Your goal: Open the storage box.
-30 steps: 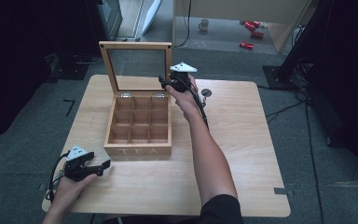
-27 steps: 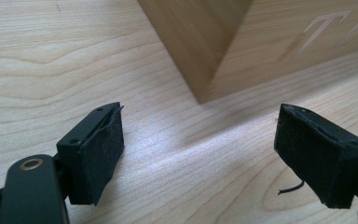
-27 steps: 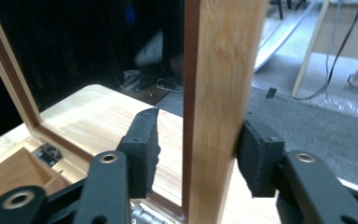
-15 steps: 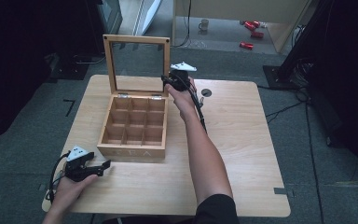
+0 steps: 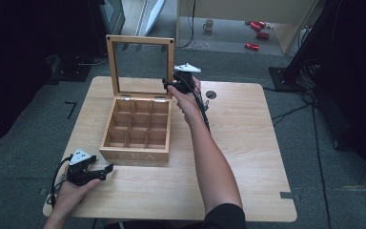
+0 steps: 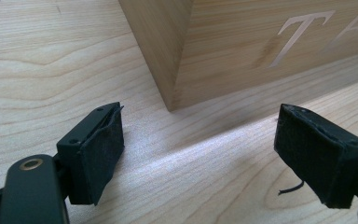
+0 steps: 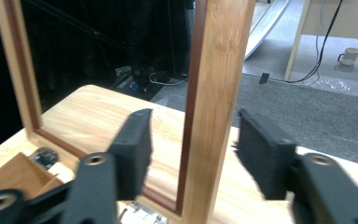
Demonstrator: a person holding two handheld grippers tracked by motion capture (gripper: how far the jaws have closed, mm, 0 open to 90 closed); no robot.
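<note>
Both tool pads of right tool (image 7: 193, 154) just parted off upright glass-paned wooden lid (image 7: 214, 93); lid stands open w/o support. Left tool (image 6: 223, 149) wide, empty.

— How many boxes are on the tabletop (image 5: 248, 157)?
— One wooden tea box (image 5: 136, 138), with one glass-paned lid (image 5: 140, 62) standing open.
— And its compartments?
— Nine, in three rows of three.
— Hand-held grippers?
— Two: the left hand-held gripper (image 5: 106, 170) and the right hand-held gripper (image 5: 167, 86), each with two black jaws.
— Anything on the floor behind?
— One mug (image 5: 209, 25), and three red things (image 5: 257, 34) too small to name.
</note>
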